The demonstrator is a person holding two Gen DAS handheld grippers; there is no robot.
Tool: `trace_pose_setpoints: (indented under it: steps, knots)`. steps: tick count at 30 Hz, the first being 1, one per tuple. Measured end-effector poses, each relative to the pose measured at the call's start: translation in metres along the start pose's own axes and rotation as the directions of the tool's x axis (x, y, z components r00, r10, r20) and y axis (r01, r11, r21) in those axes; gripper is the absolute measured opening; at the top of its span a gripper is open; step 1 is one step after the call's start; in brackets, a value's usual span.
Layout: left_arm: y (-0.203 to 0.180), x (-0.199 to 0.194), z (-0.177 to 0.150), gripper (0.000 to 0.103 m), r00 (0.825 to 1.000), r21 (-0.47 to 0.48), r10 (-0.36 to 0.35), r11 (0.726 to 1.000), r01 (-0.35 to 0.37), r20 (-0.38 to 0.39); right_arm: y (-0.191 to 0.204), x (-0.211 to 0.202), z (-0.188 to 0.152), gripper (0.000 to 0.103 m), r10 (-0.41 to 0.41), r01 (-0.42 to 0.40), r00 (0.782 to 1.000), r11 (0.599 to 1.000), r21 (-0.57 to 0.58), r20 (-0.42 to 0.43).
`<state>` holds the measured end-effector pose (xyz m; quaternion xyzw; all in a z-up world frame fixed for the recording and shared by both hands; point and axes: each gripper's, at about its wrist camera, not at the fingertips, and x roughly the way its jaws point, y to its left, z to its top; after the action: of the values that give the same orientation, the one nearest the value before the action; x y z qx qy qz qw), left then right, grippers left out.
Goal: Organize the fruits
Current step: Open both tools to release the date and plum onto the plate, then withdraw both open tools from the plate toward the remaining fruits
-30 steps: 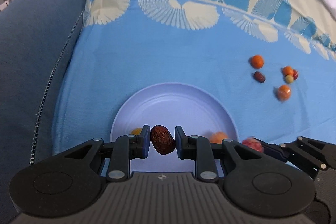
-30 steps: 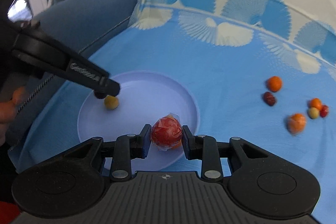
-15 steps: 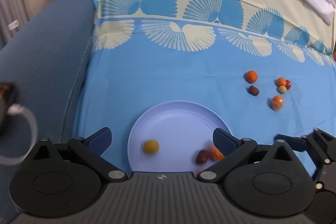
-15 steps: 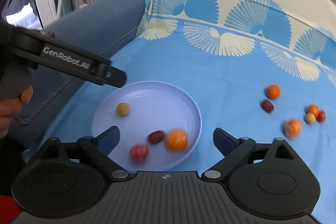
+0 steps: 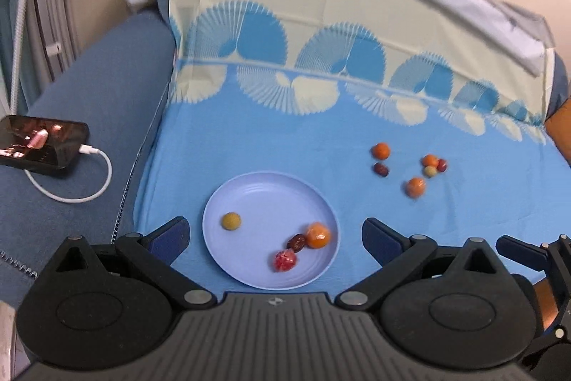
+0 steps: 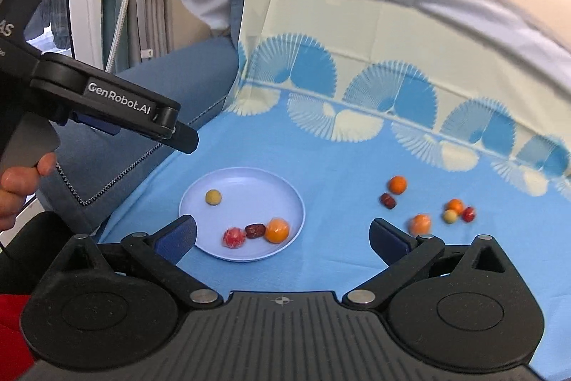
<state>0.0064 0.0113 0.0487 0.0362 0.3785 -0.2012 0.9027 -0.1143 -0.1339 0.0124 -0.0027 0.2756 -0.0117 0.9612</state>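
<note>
A pale blue plate (image 5: 249, 188) (image 6: 228, 177) lies on the blue cloth. In it are a yellow-green fruit (image 5: 231, 221) (image 6: 213, 197), a dark red date (image 5: 296, 242) (image 6: 254, 230), an orange fruit (image 5: 317, 235) (image 6: 277, 230) and a red wrapped fruit (image 5: 284, 261) (image 6: 233, 237). Several loose fruits lie to the right: an orange one (image 5: 380, 150) (image 6: 397, 184), a date (image 5: 381, 169) (image 6: 388, 200), another orange one (image 5: 415, 186) (image 6: 420, 224) and a small cluster (image 5: 433, 165) (image 6: 458, 211). My left gripper (image 5: 274, 234) and right gripper (image 6: 283, 234) are open, empty, raised and pulled back from the plate.
A blue sofa arm (image 5: 89, 102) runs along the left, with a phone (image 5: 39, 143) and white cable (image 5: 71, 191) on it. The cloth climbs the sofa back (image 5: 357, 24). The left gripper's body (image 6: 107, 102) shows at the left of the right wrist view.
Both grippers opened and dropped their fruit into the plate, the left its date and the right its red wrapped fruit. Both then rose and drew back.
</note>
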Motion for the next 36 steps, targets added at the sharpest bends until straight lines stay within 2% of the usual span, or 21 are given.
trace_pose_setpoints:
  steps: [6, 15, 27, 36]
  knots:
    - [-0.013, -0.027, -0.017, 0.103, 1.0, 0.044, -0.01, 0.999, 0.01, 0.016, 0.003, -0.026, -0.008, 0.102, -0.023, 0.023, 0.999, 1.0, 0.009, 0.042]
    - [-0.017, -0.05, -0.024, 0.103, 0.998, 0.042, -0.011, 0.999, 0.009, 0.059, 0.007, -0.047, -0.014, 0.102, -0.04, 0.04, 0.995, 0.999, -0.004, 0.086]
    - [-0.019, -0.065, -0.027, 0.103, 0.997, 0.03, -0.025, 0.999, 0.022, 0.078, 0.008, -0.052, -0.015, 0.102, -0.036, 0.036, 0.995, 0.999, 0.001, 0.088]
    - [-0.018, -0.065, -0.027, 0.103, 0.997, 0.035, 0.026, 0.999, -0.028, 0.068, 0.001, -0.046, -0.018, 0.102, -0.045, 0.042, 0.995, 0.999, 0.032, 0.091]
